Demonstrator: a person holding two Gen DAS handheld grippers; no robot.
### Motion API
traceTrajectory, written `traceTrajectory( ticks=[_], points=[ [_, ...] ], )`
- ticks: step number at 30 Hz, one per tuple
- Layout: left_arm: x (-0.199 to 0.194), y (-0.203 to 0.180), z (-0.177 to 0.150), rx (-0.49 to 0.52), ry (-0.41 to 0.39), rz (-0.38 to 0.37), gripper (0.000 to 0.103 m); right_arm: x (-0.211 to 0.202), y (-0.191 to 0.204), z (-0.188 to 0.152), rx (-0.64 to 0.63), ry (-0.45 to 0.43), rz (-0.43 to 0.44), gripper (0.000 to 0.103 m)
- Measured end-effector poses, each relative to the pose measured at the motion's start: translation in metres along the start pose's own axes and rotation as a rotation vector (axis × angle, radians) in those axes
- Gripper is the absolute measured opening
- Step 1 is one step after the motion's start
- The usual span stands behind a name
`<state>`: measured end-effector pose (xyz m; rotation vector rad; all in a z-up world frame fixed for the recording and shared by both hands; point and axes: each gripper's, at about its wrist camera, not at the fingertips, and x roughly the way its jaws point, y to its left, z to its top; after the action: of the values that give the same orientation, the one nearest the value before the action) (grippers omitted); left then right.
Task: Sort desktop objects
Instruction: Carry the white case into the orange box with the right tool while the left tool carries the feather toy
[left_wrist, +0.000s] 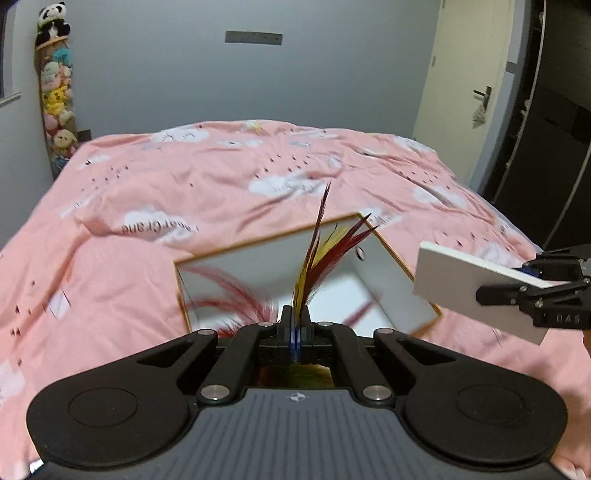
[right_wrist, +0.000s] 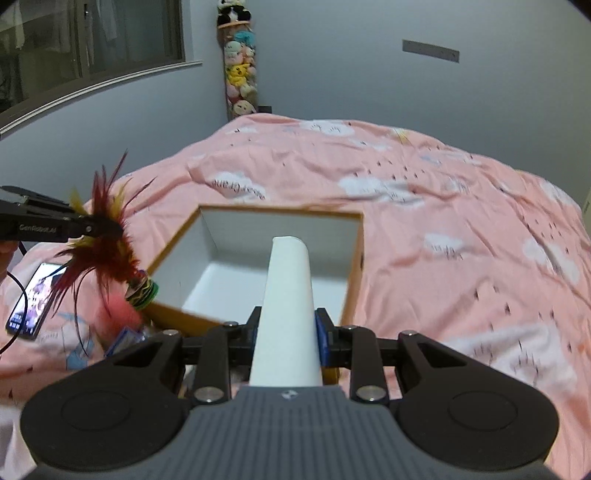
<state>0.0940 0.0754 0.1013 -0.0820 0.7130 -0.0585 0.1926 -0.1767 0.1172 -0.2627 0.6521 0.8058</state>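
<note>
The left tongs (left_wrist: 295, 325) are pinching fully closed on the red and yellow feathers of a feather shuttlecock (right_wrist: 105, 240), which is hanging in the air just left of the open box (right_wrist: 258, 291), its stack of coloured discs dangling near the box's left wall. The right tongs (right_wrist: 286, 332) are gripping a flat white slab (right_wrist: 288, 295) between their pads, holding it partly open to the slab's thickness, with the slab sticking out forward above the box's opening. The box, white inside with tan edges, is sitting on a bed covered by a pink bedspread (right_wrist: 424, 177) printed with white clouds. A phone (right_wrist: 35, 301) with a lit screen is lying on the bedspread to the left of the box, a dark cable running beside it. Stuffed toys (right_wrist: 240, 74) are stacked in the far corner of the room.
</note>
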Motion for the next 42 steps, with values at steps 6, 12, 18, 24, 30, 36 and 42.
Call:
traceTrajectory(
  ticks=[6, 12, 18, 24, 30, 36, 42],
  points=[
    [0.036, 0.017, 0.014, -0.028, 0.045, 0.026, 0.000, 0.059, 0.005, 0.034, -0.030, 0.046, 0.033, 0.030],
    [0.075, 0.035, 0.005, -0.067, 0.115, 0.035, 0.001, 0.132, 0.011, 0.042, -0.065, 0.169, 0.034, 0.030],
    [0.098, 0.048, -0.004, -0.083, 0.174, 0.029, 0.000, 0.183, 0.025, 0.042, -0.115, 0.249, 0.059, 0.030],
    [0.111, 0.054, -0.016, -0.079, 0.231, 0.012, 0.000, 0.223, 0.048, 0.047, -0.242, 0.277, 0.042, 0.030],
    [0.120, 0.052, -0.024, -0.070, 0.282, 0.002, 0.000, 0.254, 0.050, 0.048, -0.324, 0.305, 0.036, 0.030],
    [0.125, 0.054, -0.025, -0.083, 0.291, 0.003, 0.000, 0.270, 0.060, 0.046, -0.405, 0.312, 0.036, 0.030],
    [0.127, 0.060, -0.030, -0.113, 0.304, -0.021, 0.001, 0.290, 0.064, 0.035, -0.479, 0.371, 0.026, 0.030]
  ],
)
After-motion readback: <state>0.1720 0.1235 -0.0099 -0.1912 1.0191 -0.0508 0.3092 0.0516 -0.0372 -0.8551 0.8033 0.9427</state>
